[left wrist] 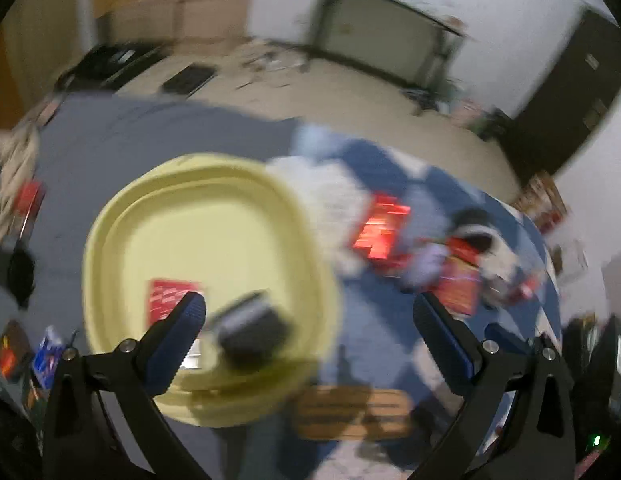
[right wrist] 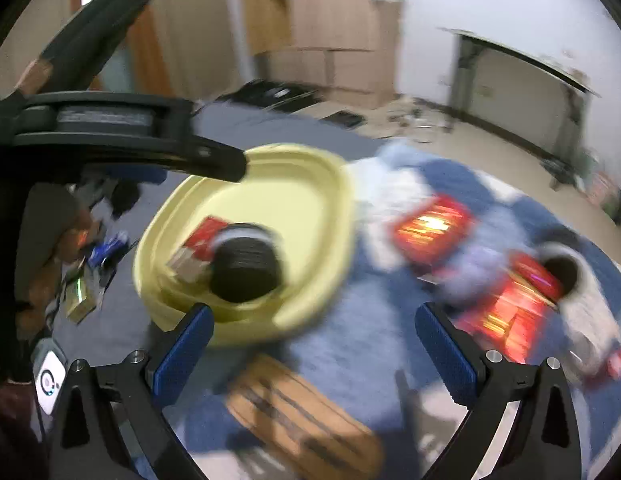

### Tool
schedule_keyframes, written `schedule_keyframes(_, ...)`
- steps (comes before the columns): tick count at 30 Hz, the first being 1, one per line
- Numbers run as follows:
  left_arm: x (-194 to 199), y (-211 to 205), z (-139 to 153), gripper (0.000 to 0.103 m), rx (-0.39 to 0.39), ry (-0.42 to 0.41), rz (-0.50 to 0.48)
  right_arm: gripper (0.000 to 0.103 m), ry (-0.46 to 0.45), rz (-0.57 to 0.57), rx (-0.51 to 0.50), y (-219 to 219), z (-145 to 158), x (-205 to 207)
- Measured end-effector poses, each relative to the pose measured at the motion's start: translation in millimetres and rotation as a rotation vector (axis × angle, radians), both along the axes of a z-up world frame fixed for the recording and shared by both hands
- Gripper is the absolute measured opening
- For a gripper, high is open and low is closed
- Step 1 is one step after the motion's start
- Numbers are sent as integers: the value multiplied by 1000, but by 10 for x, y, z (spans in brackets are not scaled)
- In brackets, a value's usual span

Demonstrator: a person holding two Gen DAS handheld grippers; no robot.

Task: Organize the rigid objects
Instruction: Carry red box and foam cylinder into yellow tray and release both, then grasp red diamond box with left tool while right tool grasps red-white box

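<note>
A pale yellow plastic tray with rounded corners and a raised rim (left wrist: 122, 216) (right wrist: 322, 184) lies on a blue and white patterned cloth (left wrist: 374, 332) (right wrist: 342, 344), left of the middle in both views. Inside it, toward the near edge, sit a flat red box (left wrist: 166, 300) (right wrist: 202, 234) and a dark round object (left wrist: 252, 328) (right wrist: 244, 272) that partly overlaps the box; blur hides what the dark object is.

Right of the tray, on the cloth, lie a glossy red packet (left wrist: 380, 228) (right wrist: 432, 228) and, farther right, more red packets (right wrist: 510, 312) beside a second dark round object with a pale rim (right wrist: 562, 270). Just near the tray rests a brown slatted wooden piece (left wrist: 350, 412) (right wrist: 302, 412).

The left tongs (left wrist: 310, 324) hang above the tray's near right edge with the blue-padded jaws wide apart, gripping nothing. The right tongs (right wrist: 314, 336) are equally wide and bare, above the cloth between tray and wooden piece.
</note>
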State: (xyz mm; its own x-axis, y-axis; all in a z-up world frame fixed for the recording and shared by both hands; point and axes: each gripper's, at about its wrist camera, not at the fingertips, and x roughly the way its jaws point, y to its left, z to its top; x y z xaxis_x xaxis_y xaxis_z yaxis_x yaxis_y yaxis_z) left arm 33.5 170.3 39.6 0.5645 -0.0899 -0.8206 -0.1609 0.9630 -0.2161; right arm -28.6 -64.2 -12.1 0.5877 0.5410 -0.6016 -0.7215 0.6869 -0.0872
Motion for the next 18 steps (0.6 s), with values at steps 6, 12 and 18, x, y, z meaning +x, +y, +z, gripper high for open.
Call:
schedule_keyframes(6, -1, -845, -53, 103, 54, 4, -128, 103, -64, -158, -59, -1305, 147, -22)
schedule_keyframes(12, 13, -1340, -319, 103, 75, 63, -270, 103, -52, -329, 17, -2142, 111, 84)
schedule_keyframes(18, 195, -1573, -438, 103, 54, 59, -314, 103, -23, -361, 40, -2259, 51, 391)
